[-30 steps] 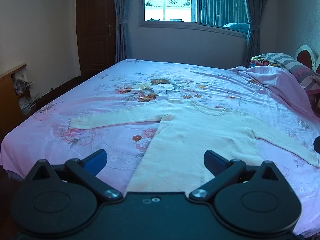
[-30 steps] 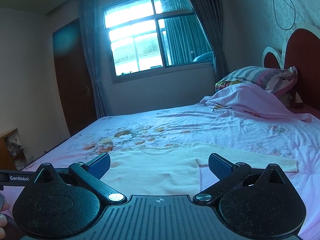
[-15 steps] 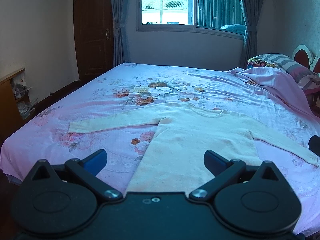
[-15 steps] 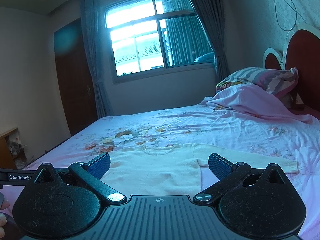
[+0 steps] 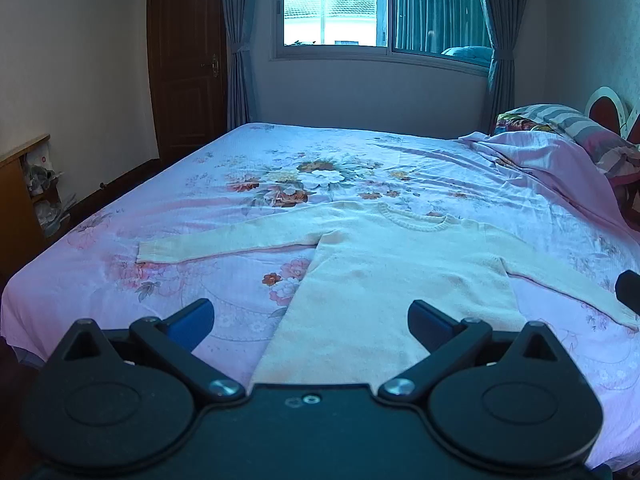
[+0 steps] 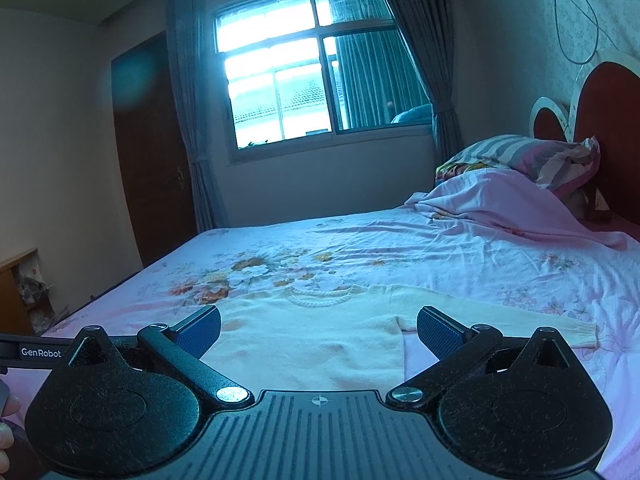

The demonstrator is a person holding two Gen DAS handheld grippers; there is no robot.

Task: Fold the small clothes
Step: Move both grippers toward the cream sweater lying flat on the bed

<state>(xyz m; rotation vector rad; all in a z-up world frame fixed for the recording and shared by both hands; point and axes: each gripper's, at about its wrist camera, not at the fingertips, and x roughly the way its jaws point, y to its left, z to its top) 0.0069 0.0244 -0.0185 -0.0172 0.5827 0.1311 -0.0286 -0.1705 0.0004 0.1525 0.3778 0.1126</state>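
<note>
Lay flat near the bed's (image 5: 120,248) near edge: cream sweater (image 5: 392,280), both sleeves out. Left claw (image 5: 310,316) and right claw (image 6: 318,326) spread wide, gripping nothing. Folding apparently not yet begun; next, probably lowering onto a sleeve cuff.

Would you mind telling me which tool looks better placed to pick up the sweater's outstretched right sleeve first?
Probably the right tool: the sweater's right sleeve lies just beyond its open right finger.

left claw (image 5: 310,316) and right claw (image 6: 319,325) both spread wide, empty
</note>
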